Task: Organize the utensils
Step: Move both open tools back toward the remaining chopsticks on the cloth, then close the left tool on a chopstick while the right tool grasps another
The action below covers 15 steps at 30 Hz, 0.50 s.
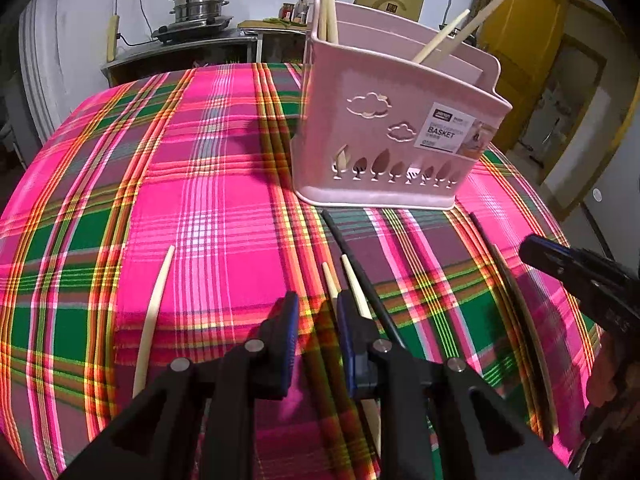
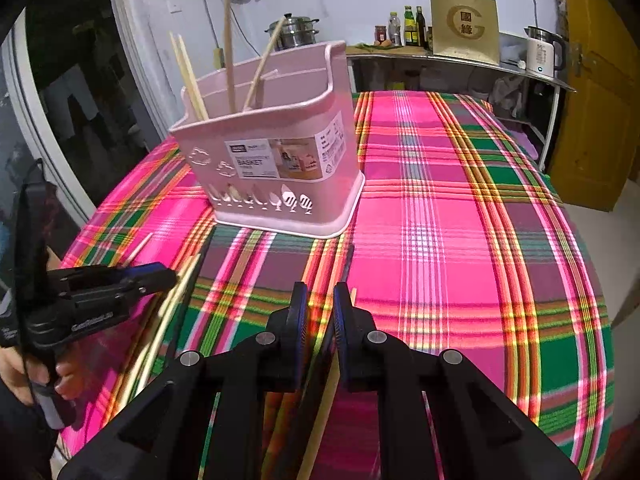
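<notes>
1. Step in hand, as I judge it: gathering loose chopsticks off the desk (image 1: 224, 208) into the pink basket (image 1: 392, 132). Several pale sticks already stand in it, leaning on the dividers.
2. Left hand-held gripper (image 1: 318, 316): part open, low over the cloth, nothing between its blue pads. A pale pair (image 1: 352, 280) and a black stick (image 1: 360, 268) lie just at its right finger, pointing to 12 o'clock toward the basket. One more pale stick (image 1: 154, 312) lies alone at 9 o'clock.
3. Right hand-held gripper (image 2: 320, 312): nearly closed, a narrow gap left. A pale stick (image 2: 324, 408) and a dark one run under or between its fingers; whether it grips them I cannot tell.
4. Next move likely calls for a shift of the left gripper toward 3 o'clock, to straddle the pair before closing.
5. Materials: the sticks are thin, smooth and tapered, so may roll or slip. The basket is rigid plastic with cloud and tree cut-outs and a paper label. The plaid cloth (image 2: 460, 240) is soft, woven and slightly creased.
</notes>
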Available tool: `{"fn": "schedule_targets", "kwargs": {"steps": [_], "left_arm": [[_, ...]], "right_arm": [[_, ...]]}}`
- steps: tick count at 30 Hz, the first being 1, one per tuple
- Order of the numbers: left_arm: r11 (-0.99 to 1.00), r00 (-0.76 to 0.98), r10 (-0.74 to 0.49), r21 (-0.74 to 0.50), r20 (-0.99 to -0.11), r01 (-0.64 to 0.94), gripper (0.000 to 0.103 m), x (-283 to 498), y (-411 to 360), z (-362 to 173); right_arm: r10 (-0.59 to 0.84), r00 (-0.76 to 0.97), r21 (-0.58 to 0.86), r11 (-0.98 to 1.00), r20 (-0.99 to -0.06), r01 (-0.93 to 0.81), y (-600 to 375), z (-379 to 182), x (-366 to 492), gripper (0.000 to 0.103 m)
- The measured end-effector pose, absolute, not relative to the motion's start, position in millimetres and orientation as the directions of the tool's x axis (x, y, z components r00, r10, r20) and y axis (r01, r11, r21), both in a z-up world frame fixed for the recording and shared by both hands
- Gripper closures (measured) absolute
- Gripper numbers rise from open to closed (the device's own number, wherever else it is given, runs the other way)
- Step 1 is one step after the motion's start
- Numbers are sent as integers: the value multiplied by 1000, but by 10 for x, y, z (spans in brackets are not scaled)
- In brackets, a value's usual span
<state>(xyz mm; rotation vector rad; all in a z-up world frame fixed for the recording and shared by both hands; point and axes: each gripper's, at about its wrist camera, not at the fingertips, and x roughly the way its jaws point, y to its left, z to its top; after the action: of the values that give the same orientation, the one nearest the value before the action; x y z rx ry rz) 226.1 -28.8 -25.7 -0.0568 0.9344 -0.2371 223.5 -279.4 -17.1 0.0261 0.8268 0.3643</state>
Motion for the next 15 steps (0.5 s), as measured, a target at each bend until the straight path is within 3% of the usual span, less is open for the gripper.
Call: {"fn": "schedule_targets", "kwargs": {"steps": [15], "left_arm": [[974, 569, -217, -135, -793, 183, 82, 2304, -275, -256]], "right_arm": [[251, 563, 119, 958, -788, -261, -2669, -397, 2707, 90]]}}
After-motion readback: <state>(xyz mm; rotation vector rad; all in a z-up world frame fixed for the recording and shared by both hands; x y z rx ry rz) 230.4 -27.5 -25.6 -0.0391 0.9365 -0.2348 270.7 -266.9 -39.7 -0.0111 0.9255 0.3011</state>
